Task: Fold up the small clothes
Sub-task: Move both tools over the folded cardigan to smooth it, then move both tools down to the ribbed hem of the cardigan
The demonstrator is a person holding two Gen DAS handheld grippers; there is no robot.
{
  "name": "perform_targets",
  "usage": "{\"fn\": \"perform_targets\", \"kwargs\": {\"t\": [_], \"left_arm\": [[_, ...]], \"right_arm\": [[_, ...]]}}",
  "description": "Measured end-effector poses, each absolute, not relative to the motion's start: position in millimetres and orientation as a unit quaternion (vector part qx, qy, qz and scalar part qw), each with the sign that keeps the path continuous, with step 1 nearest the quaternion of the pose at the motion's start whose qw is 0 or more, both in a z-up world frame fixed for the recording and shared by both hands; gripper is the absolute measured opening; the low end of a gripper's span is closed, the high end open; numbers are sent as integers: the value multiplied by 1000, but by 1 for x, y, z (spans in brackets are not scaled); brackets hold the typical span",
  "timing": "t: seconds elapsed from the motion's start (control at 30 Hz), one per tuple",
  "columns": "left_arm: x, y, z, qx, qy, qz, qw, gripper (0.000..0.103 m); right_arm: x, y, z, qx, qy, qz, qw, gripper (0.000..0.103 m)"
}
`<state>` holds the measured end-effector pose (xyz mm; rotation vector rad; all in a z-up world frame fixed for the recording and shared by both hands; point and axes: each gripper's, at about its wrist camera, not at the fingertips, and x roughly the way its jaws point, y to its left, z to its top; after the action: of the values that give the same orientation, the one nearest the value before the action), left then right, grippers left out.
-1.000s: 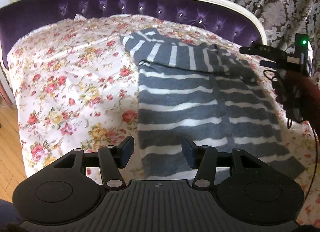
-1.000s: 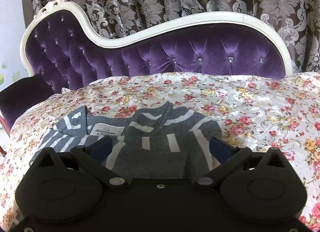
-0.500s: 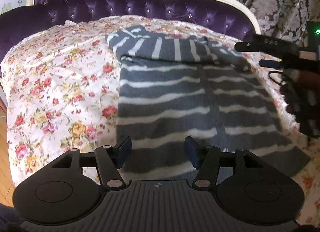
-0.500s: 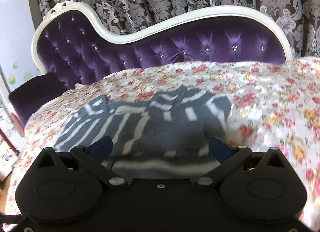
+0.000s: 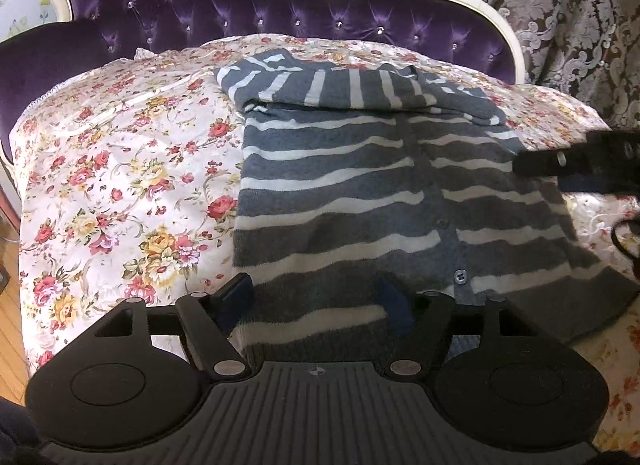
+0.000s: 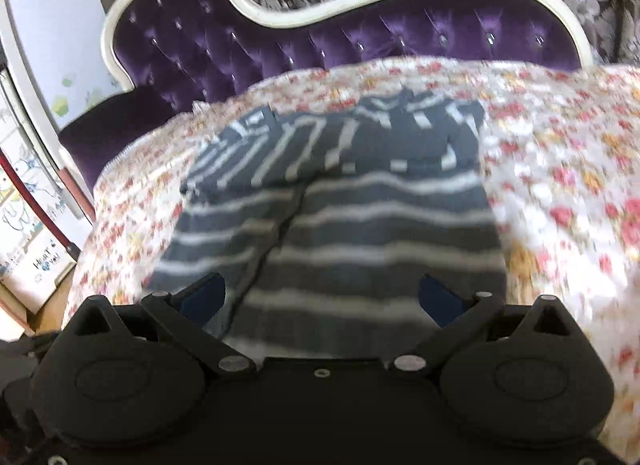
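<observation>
So: striped cardigan (image 5: 360, 193) lies flat mid-sofa on the floral cover (image 5: 120, 185), sleeves folded across its top. Soft, light knit, sags and stretches, so grab both hem corners. Left hand-held gripper (image 5: 316, 297) has just been opening and straddles the hem unpinched; right hand-held gripper (image 6: 324, 293) open.

Right wrist view: smeared by motion blur; the striped cardigan (image 6: 340, 217) has soft stripes, its buttons unreadable.
Cardigan hem: hidden behind the left hand-held gripper (image 5: 316, 301).
Right hand-held gripper (image 5: 580, 161): cut off by the left view's edge.
</observation>
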<state>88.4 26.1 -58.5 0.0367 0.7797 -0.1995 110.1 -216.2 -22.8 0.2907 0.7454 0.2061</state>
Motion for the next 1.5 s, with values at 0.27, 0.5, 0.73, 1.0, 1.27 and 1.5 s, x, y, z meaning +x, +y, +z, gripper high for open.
{"fn": "perform_targets", "kwargs": {"t": [0.27,0.5,0.73,1.0,1.27,1.5], "left_arm": [[86,26,-60,20,377,-90,922,79],[84,25,-62,16,379,-78,922,86],[83,27,-64,2,379,-80,922,95],[80,23,-68,10,378,-83,922,103],[80,24,-68,13,375,-89,923,102],[75,29,-60,2,374,-81,924,101]], "right_arm": [[95,-213,-41,143,410,77,898,102],[88,-205,-58,120,434,77,890,103],[87,-199,-62,96,433,75,893,103],[83,-198,-64,95,423,71,898,103],[80,-201,-64,100,410,75,903,103],[73,-215,-58,154,395,81,902,102]]}}
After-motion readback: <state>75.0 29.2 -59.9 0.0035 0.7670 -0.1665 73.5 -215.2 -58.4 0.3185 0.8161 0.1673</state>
